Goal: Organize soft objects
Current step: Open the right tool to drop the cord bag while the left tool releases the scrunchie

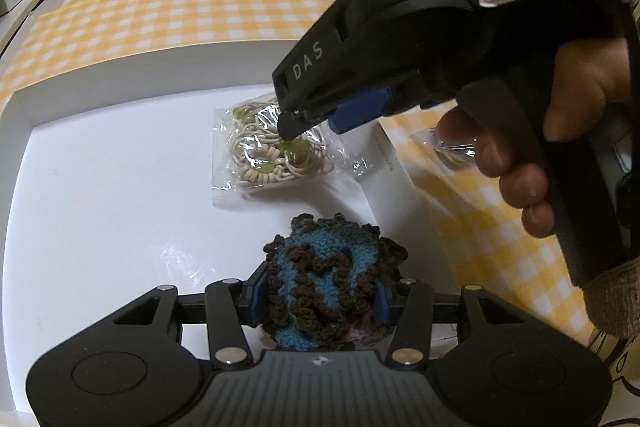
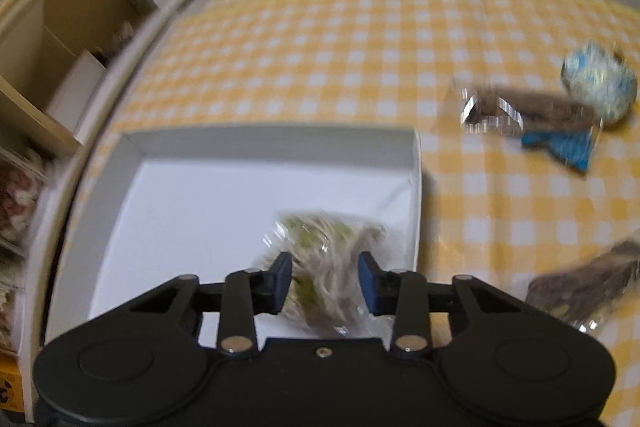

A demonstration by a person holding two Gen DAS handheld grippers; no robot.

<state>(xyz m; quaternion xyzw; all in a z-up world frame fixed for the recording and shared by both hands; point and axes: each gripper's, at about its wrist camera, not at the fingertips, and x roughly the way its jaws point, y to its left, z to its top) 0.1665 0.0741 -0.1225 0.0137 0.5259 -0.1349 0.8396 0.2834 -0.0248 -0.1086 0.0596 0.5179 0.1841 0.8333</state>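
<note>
From the left wrist view, the left gripper (image 1: 318,301) has its fingers clamped on a blue-and-brown crocheted scrunchie (image 1: 326,283) over the white tray (image 1: 100,195), while the right gripper (image 1: 316,117), held in a hand (image 1: 532,155), reaches down onto a clear bag of beige-and-green hair ties (image 1: 272,155) lying in the tray. The right wrist view is blurred but adds what the other misses — blue items in clear wrap (image 2: 560,123) and a dark packet (image 2: 592,287) on the yellow checked cloth (image 2: 320,47) covering the bed. There the right fingers (image 2: 370,283) sit narrowly apart with the bag between them — whether they press it, I cannot tell.
</note>
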